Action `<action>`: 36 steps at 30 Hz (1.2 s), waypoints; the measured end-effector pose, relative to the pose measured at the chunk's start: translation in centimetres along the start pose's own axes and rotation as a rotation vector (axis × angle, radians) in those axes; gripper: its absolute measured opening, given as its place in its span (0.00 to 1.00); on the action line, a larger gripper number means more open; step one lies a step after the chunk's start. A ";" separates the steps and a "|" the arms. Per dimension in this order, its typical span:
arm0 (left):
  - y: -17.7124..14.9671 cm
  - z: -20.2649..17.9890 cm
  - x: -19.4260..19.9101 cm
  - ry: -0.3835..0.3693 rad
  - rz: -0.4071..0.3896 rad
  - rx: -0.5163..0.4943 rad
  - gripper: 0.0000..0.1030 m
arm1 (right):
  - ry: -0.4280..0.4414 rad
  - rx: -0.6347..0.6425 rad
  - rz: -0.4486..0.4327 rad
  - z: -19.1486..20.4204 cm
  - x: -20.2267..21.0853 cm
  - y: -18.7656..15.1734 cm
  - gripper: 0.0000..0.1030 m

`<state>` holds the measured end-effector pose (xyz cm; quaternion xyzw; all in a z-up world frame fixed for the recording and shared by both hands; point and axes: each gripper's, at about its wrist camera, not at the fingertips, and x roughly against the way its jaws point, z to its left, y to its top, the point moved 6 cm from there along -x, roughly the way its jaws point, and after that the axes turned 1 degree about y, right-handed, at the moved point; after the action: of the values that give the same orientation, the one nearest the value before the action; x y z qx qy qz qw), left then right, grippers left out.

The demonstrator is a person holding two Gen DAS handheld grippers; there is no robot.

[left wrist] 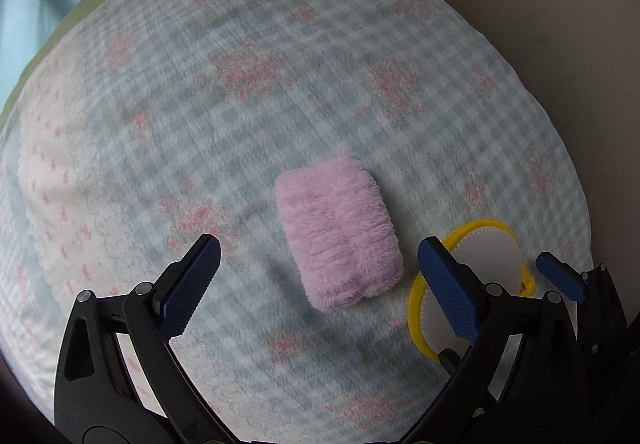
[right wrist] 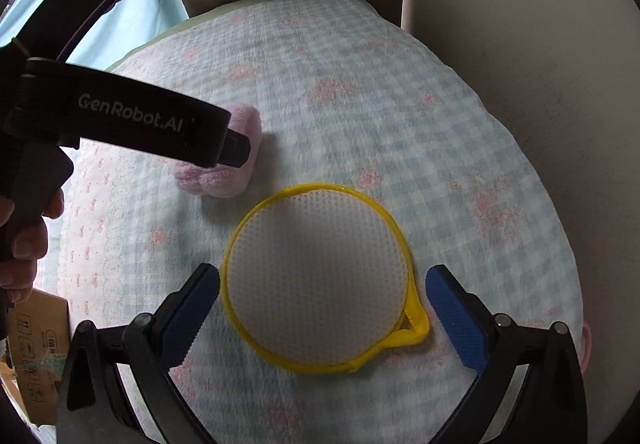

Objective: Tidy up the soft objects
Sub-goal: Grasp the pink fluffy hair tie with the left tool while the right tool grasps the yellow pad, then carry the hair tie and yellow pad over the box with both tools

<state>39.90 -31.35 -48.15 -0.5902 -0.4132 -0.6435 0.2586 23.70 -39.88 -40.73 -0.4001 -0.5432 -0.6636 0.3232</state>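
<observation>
Spread right fingers [right wrist: 322, 318] flank the yellow-rimmed mesh pad [right wrist: 318, 278] on the checked blanket [right wrist: 400, 116]; left fingers [left wrist: 318, 286], also spread, frame the folded pink towel [left wrist: 340, 232]. Best lower squarely, then close gently.

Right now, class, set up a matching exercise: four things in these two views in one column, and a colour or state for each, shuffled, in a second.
Column one:
1. folded towel
2. round mesh pad
3. blanket
4. left gripper

Column two:
A. yellow rim, white mesh
B. open, a finger on each side of the towel
C. fluffy pink
D. blue-and-white check with pink flowers

Pairs: 1-C, 2-A, 3-D, 4-B
</observation>
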 end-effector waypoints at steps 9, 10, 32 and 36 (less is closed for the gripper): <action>0.5 0.1 -3.3 -0.001 0.013 -0.015 0.66 | 0.007 0.072 0.005 0.9 -2.1 -0.7 0.88; 0.6 0.0 -3.5 -0.002 0.008 -0.021 0.63 | 0.012 0.081 0.001 1.1 -2.0 -0.7 0.80; 0.2 -0.5 2.9 0.011 -0.053 -0.025 0.40 | 0.167 -0.048 -0.019 2.0 2.4 1.7 0.15; -0.2 -0.7 6.3 0.006 -0.086 -0.010 0.40 | 0.155 -0.053 -0.033 1.6 5.1 2.1 0.15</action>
<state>38.26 -30.79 -42.01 -0.5711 -0.4342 -0.6579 0.2289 23.41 -38.67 -35.13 -0.3470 -0.5053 -0.7119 0.3428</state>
